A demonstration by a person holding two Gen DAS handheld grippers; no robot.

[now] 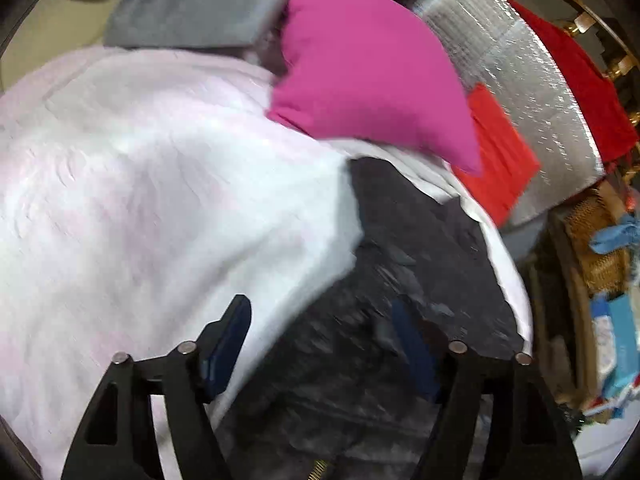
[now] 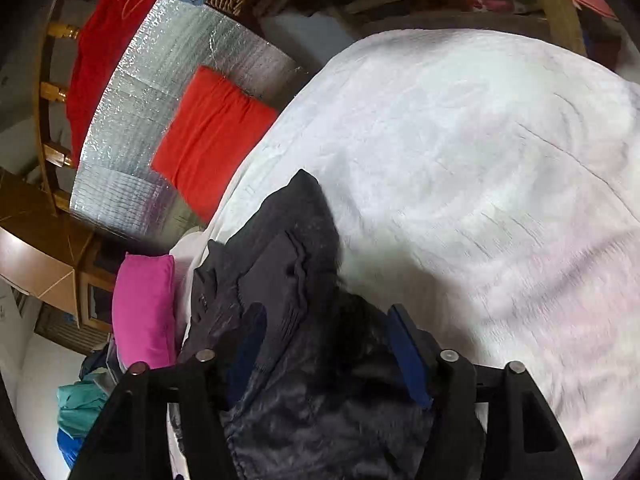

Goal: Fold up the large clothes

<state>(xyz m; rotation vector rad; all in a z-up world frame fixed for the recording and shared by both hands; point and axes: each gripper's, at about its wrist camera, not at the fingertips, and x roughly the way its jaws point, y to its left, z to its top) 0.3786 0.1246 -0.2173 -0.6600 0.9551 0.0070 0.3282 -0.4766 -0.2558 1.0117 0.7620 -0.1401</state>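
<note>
A dark grey garment point(image 1: 404, 280) lies on a bed covered with a pale pink-white quilt point(image 1: 160, 184). My left gripper point(image 1: 322, 332) is open just above the garment's left edge, one blue finger over the quilt, the other over the dark cloth. In the right wrist view the same garment point(image 2: 288, 272) is bunched and rises between the fingers of my right gripper point(image 2: 326, 340). The jaws stand wide apart with cloth filling the gap. The quilt point(image 2: 460, 168) spreads to the right.
A magenta pillow point(image 1: 368, 68) and a grey garment point(image 1: 200, 8) lie at the quilt's far side. An orange-red cushion point(image 2: 212, 136) rests on a silver foil mat point(image 2: 132, 128). A red cloth point(image 2: 104, 40) hangs on wooden rails. A wicker basket point(image 1: 596, 240) and clutter stand beside the bed.
</note>
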